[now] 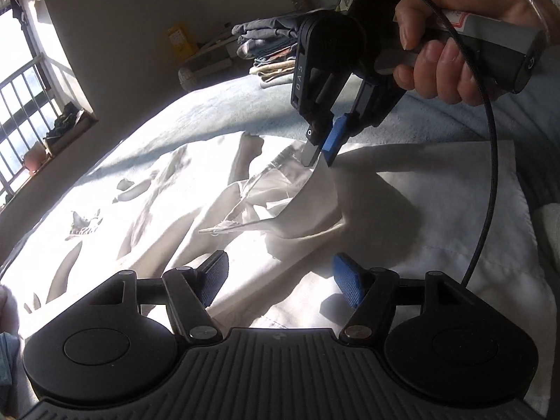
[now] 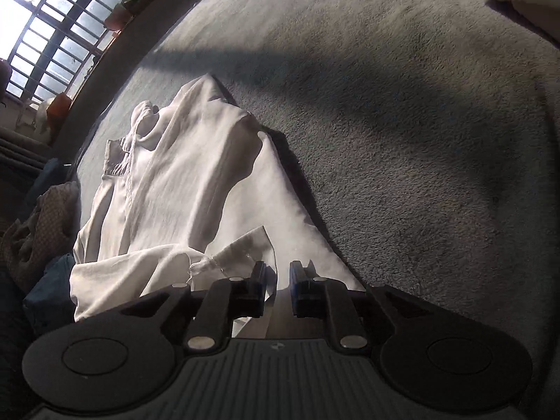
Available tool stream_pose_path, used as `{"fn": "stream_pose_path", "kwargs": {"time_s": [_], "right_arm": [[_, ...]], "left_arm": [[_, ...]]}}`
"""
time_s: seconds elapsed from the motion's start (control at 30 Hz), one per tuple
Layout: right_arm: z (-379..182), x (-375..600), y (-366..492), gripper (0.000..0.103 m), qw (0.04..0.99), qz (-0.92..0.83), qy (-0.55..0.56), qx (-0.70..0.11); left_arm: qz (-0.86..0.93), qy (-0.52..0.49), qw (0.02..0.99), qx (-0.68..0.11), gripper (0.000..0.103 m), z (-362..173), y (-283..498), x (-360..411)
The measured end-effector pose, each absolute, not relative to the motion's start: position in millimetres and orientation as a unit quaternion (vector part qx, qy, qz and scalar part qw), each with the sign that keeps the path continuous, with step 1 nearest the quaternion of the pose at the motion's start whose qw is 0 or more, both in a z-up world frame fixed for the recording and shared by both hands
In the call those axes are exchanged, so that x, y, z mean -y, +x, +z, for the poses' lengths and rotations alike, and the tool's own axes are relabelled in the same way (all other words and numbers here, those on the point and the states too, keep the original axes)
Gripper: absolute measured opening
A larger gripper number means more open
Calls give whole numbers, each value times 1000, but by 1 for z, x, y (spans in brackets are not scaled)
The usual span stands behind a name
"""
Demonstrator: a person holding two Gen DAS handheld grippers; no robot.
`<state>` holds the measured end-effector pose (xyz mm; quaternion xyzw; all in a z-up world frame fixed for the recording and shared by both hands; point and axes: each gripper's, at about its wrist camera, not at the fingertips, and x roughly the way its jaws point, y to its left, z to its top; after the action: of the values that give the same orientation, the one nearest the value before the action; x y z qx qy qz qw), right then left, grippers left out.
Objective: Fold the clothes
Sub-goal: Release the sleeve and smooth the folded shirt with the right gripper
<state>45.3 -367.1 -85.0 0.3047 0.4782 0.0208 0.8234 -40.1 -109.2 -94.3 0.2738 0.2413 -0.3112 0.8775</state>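
Observation:
A white garment (image 1: 168, 210) lies crumpled on a blue-grey blanket (image 1: 217, 105), partly in bright sun. My left gripper (image 1: 281, 280) hovers low over its near part, jaws wide apart with nothing between the pads. A hand (image 1: 437, 70) holds my right gripper (image 1: 320, 154) further back, pointing steeply down. A fold of the cloth rises in a tent to its tips. In the right wrist view the right gripper (image 2: 278, 280) has its jaws a narrow gap apart with an edge of the white garment (image 2: 182, 182) pinched between them.
A stack of folded clothes (image 1: 269, 52) sits at the blanket's far edge by the wall. A barred window (image 1: 21, 87) is on the left. More clothes (image 2: 45, 224) are heaped left of the garment. A black cable (image 1: 490, 175) hangs from the right gripper. Bare blanket (image 2: 385, 140) stretches to the right.

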Motion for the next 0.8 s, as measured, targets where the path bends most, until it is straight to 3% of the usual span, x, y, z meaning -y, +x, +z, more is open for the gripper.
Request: {"fn": "stream_pose_path", "kwargs": {"time_s": [0.17, 0.23, 0.33, 0.5, 0.57, 0.63, 0.8], "right_arm": [[-57, 349, 42, 27, 872, 66, 238, -422], [-46, 331, 44, 40, 883, 110, 194, -412], [-38, 296, 44, 49, 884, 179, 125, -413], [-46, 245, 30, 50, 868, 239, 8, -434], [-54, 232, 24, 45, 869, 221, -47, -440], [-60, 237, 21, 17, 872, 193, -57, -446], [-68, 312, 30, 14, 883, 74, 104, -452]], "left_arm": [[-286, 238, 889, -268, 67, -89, -29, 95], [-274, 225, 893, -276, 67, -86, -26, 86], [-253, 209, 900, -287, 67, -84, -22, 72], [-212, 181, 911, -305, 67, -82, -22, 46], [-202, 165, 913, -313, 67, -82, -21, 38], [-195, 157, 915, -317, 67, -81, -20, 33], [-181, 143, 919, -319, 67, -78, -18, 25]]}}
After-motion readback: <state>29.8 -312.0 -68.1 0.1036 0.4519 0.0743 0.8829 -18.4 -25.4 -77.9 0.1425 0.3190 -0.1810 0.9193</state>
